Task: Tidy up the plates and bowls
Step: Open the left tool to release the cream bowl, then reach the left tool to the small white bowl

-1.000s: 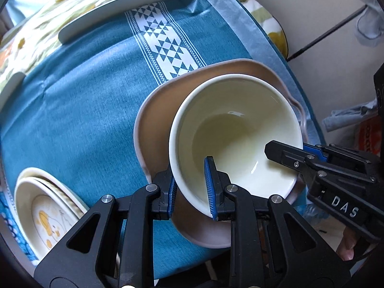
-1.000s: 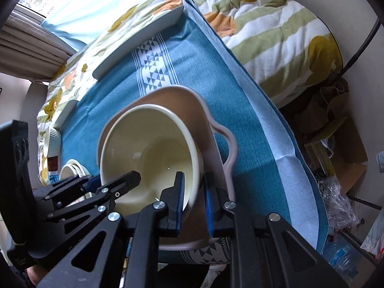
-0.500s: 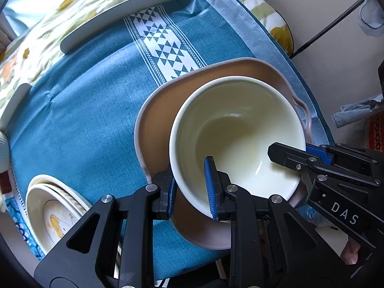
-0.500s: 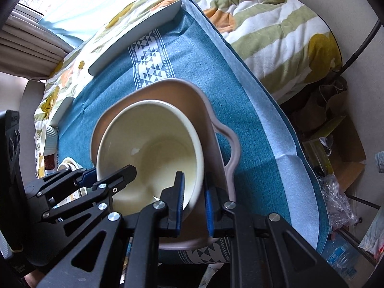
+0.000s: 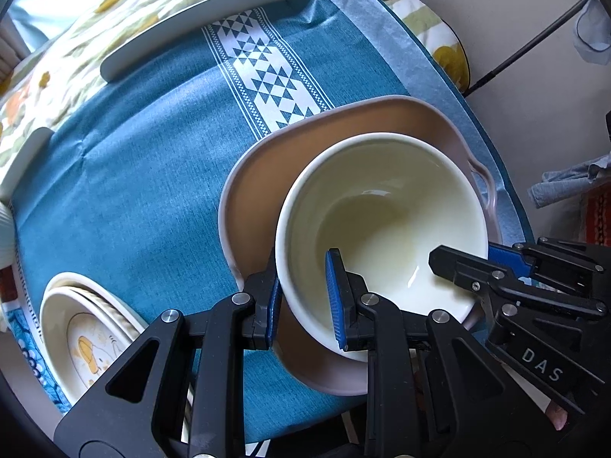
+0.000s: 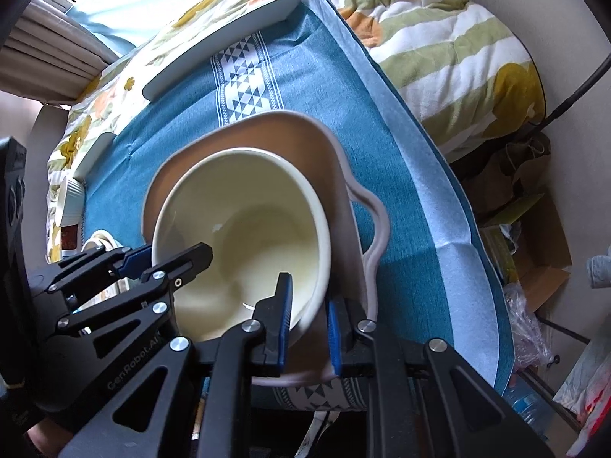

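Tablecloth (image 5: 152, 175): we take this teal cloth with its white triangle band as our landmark; it covers the table, and a floral quilt (image 6: 439, 38) lies past its far and right edges.
Long white tray (image 5: 198, 26): we see it along the cloth's far edge, half on the quilt.
Pink handled dish (image 5: 259, 206): it sits at the cloth's near right corner, its looped handle toward the cloth's right hem.
Cream bowl (image 5: 382, 213): we find it inside the pink dish, tilted, on the dish's near side.
Stacked plates (image 5: 80, 328): they rest at the cloth's near left edge, the top one printed with a yellow figure.
Ribbed white cup (image 6: 70, 198): it stands at the cloth's left edge.
Left gripper (image 5: 305, 297): we see its blue pads clamped on the cream bowl's near-left rim, one pad inside the bowl, one outside.
Right gripper (image 6: 307, 322): its pads pinch the bowl's right wall, one inside, one between bowl and dish.
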`<state>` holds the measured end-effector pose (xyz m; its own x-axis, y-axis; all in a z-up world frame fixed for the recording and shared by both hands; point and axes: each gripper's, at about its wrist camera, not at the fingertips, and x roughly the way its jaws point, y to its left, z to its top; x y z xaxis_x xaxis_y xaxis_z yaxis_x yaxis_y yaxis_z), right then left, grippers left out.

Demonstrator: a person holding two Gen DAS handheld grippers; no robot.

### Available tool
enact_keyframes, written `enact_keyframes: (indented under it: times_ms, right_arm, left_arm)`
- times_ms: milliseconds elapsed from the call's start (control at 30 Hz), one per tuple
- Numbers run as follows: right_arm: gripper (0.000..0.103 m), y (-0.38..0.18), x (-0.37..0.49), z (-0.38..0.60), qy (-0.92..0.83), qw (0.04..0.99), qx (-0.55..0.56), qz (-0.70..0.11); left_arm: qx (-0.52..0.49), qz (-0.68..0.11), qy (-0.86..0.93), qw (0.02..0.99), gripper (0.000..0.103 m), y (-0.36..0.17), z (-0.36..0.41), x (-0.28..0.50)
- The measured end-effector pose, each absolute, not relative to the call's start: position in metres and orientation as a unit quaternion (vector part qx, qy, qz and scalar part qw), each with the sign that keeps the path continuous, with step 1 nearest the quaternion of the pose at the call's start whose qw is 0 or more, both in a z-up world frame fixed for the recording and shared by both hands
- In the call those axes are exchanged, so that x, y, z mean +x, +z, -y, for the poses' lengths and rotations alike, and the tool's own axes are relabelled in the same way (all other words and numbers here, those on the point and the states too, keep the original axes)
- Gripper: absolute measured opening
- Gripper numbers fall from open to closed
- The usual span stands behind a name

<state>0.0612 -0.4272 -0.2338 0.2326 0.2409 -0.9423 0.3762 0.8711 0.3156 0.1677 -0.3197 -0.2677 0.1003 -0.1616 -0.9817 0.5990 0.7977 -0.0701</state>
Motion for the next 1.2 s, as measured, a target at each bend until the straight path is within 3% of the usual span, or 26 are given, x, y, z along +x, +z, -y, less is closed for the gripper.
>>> enact_keyframes:
  times_ms: [733,833,900,1000,1033,1067,1100,1133,1200]
  right_arm:
    - [0.018,-0.195,0.044,0.432,-0.021,0.767,0.251,-0.59]
    - [0.031,-0.173,0.042,0.43,-0.002,0.785,0.243,-0.57]
    - [0.047,-0.155,0.042,0.425,0.014,0.798,0.233,-0.555]
    - [0.052,-0.127,0.045,0.412,0.046,0.82,0.217,-0.527]
    - [0.056,-0.118,0.047,0.409,0.057,0.827,0.21,-0.519]
    - [0.071,-0.107,0.05,0.401,0.072,0.835,0.199,-0.508]
    - [0.088,-0.098,0.053,0.394,0.085,0.842,0.187,-0.498]
    - [0.094,-0.089,0.057,0.386,0.099,0.851,0.174,-0.486]
    - [0.098,-0.074,0.063,0.369,0.129,0.864,0.148,-0.464]
  left_arm:
    - [0.15,-0.603,-0.258,0.74,0.02,-0.234,0.305,0.159]
    - [0.133,-0.593,-0.253,0.753,0.02,-0.213,0.293,0.154]
    - [0.118,-0.58,-0.245,0.768,0.02,-0.193,0.28,0.149]
    - [0.085,-0.555,-0.226,0.796,0.021,-0.162,0.251,0.142]
    - [0.072,-0.546,-0.216,0.806,0.028,-0.152,0.239,0.14]
    - [0.057,-0.537,-0.204,0.816,0.035,-0.142,0.225,0.137]
    - [0.046,-0.529,-0.193,0.825,0.061,-0.134,0.212,0.135]
    - [0.033,-0.518,-0.175,0.837,0.089,-0.125,0.197,0.131]
    - [0.009,-0.492,-0.137,0.86,0.1,-0.109,0.167,0.125]
